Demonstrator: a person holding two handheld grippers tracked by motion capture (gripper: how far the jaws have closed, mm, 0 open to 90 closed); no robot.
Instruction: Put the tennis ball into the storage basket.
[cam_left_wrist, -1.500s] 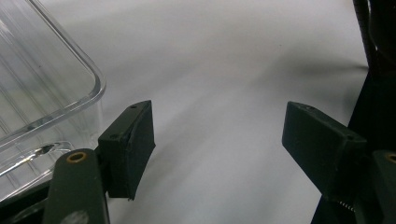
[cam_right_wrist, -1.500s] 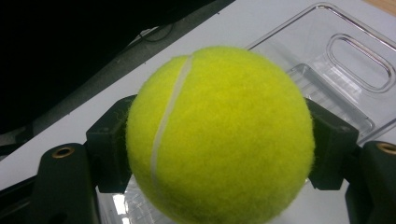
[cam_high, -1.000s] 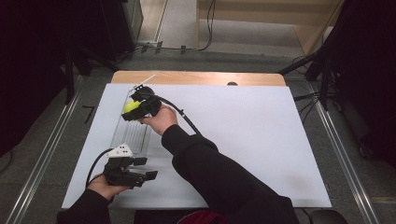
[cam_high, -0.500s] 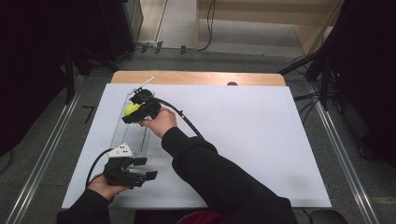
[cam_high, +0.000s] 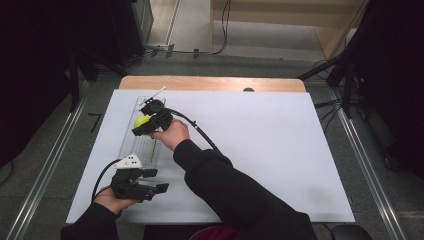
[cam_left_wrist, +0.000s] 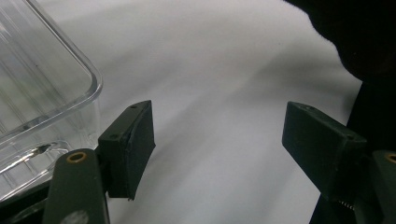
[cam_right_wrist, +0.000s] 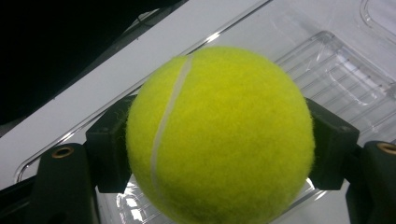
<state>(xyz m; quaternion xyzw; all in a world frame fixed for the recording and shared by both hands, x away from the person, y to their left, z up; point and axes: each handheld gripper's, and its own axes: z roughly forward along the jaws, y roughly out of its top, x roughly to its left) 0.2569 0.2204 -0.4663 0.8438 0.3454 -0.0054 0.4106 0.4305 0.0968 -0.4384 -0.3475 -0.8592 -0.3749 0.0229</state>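
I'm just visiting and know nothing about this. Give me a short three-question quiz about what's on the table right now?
1. True or false: the right tool grips a tennis ball.
2. The ball is above: A) clear plastic tray B) bare white table C) floor.
3. Fill in: the left tool has its jaws ____.

Key: 1 true; 2 A; 3 open, nothing between them.

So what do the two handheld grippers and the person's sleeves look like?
Both are black. The left gripper carries a pale grey three-cornered plate on top and trails a black cable; its blocky jaw arms have brass-coloured rivets. The right gripper trails a thick black cable. The sleeves are dark, near black.
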